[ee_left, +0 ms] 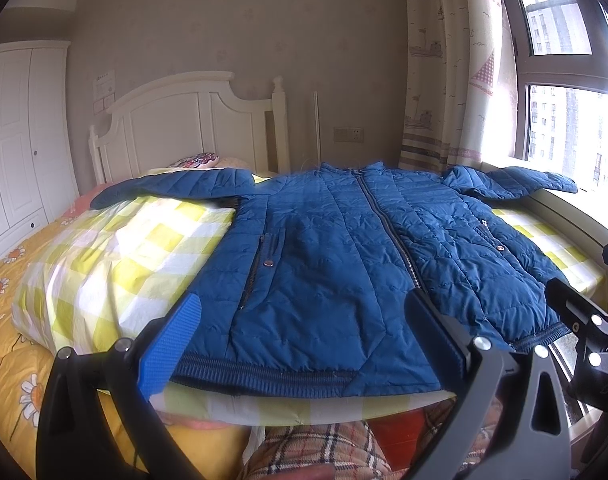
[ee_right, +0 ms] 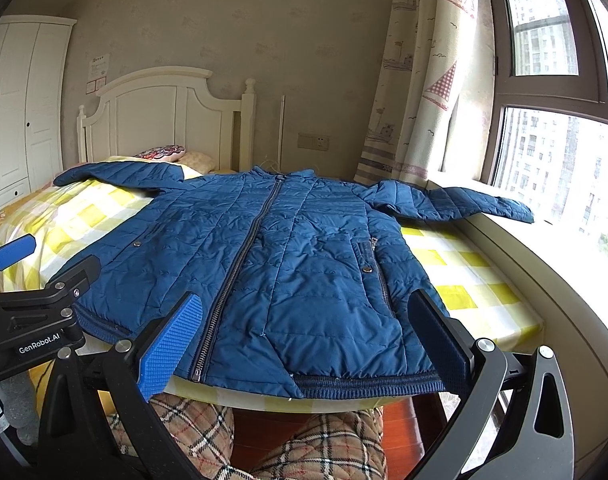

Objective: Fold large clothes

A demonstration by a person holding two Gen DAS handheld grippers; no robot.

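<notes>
Blue quilted jacket [ee_right: 272, 264] lies flat, zipped, on checked sheet [ee_right: 459, 264].

Daylight from window [ee_right: 551, 152] on right, blown-out glare there; left dimmer; heavy fisheye bending, dark corners; sharp.

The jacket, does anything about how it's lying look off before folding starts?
Mostly fine: the jacket lies flat, zipped, front up. One oddity: its window-side sleeve runs off the checked sheet onto the sill. Both grippers, left and right, are open above the hem.
</notes>
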